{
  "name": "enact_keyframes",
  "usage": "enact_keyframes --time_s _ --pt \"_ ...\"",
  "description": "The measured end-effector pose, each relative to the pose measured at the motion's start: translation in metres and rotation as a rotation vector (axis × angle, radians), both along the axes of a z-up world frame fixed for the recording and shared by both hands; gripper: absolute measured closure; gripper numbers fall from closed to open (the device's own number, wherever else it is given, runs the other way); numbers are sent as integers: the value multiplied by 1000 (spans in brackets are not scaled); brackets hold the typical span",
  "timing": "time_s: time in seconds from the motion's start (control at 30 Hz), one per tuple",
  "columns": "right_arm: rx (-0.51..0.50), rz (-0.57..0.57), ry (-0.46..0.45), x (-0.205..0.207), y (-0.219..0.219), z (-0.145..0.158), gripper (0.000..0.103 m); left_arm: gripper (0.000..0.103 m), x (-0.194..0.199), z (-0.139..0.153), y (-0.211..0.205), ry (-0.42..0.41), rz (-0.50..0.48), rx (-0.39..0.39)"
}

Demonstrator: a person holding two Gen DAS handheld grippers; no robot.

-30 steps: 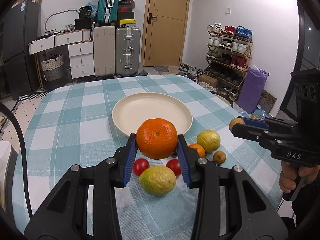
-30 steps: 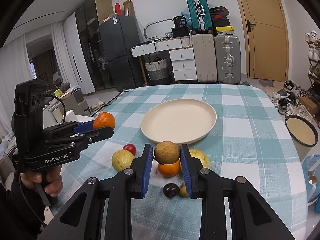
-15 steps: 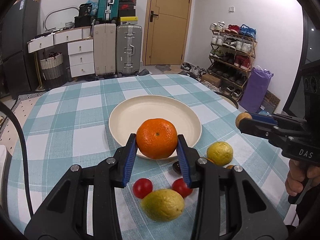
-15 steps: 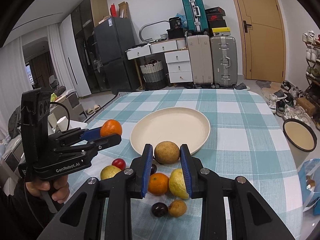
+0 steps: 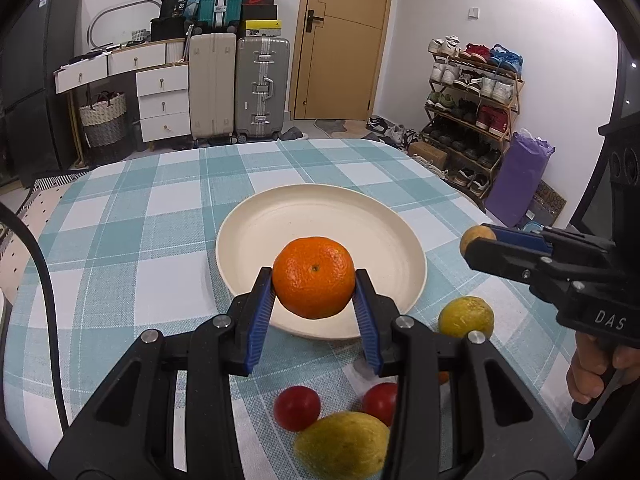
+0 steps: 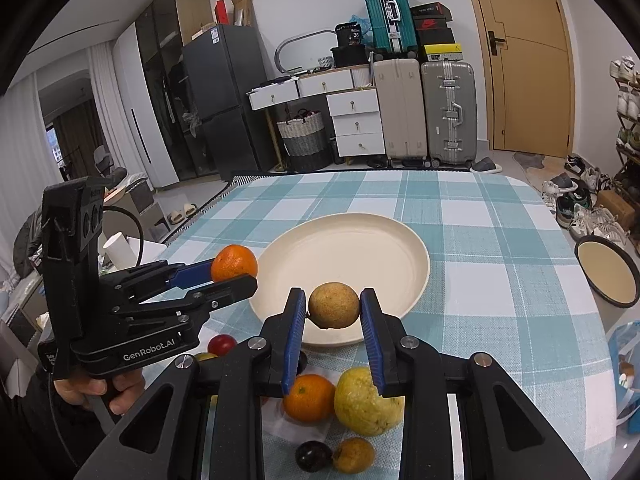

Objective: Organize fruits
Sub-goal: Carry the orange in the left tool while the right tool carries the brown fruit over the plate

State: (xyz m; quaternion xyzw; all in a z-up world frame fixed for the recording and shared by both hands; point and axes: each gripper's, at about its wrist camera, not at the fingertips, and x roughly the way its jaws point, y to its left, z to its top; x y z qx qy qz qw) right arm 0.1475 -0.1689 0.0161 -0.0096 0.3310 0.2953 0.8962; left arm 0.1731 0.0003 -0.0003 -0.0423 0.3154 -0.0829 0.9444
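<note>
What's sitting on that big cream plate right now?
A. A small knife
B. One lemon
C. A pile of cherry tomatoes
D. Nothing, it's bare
D: the cream plate shows only bare surface; the orange and the small brown fruit are gripped in the left gripper and right gripper, at its near edge, not lying on it.
</note>
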Motion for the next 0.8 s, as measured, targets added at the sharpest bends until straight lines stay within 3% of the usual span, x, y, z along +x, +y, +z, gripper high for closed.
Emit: enact_keyframes --time_s 0.8 --pt "-104 -7 129 46 27 -39 74 67 28 -35 6 84 -4 21"
